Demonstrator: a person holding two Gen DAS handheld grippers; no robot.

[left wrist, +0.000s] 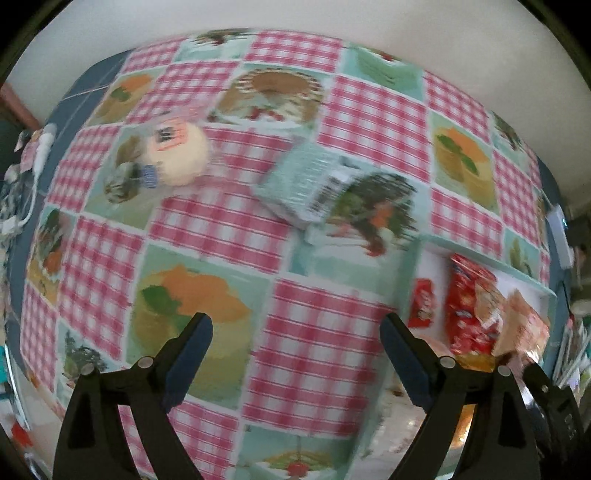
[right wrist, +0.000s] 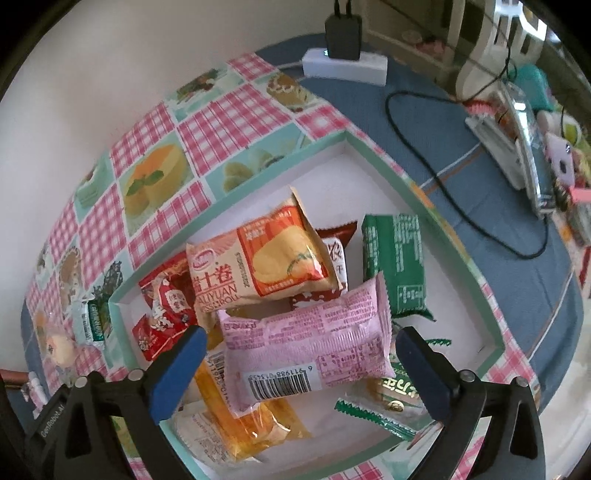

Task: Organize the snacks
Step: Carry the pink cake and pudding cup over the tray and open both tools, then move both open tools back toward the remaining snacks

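Note:
My left gripper (left wrist: 295,354) is open and empty above the checked tablecloth (left wrist: 221,221). Ahead of it lie a pale green snack pack (left wrist: 299,184) and a round cream bun in clear wrap (left wrist: 177,155). My right gripper (right wrist: 299,369) is open over a shallow white box with a mint rim (right wrist: 406,177). A pink snack pack (right wrist: 306,339) lies in the box between its fingers, not clamped. Around it lie an orange cheese-roll pack (right wrist: 258,266), a red pack (right wrist: 162,306), a green pack (right wrist: 399,266) and a yellow pack (right wrist: 236,417). The box also shows in the left wrist view (left wrist: 480,258).
A white power strip with a black charger (right wrist: 343,62) and a black cable (right wrist: 443,177) lie on the blue cloth behind the box. Clutter stands at the far right (right wrist: 524,147). A white wall (left wrist: 443,29) backs the table. The green pack and bun also show at left (right wrist: 88,321).

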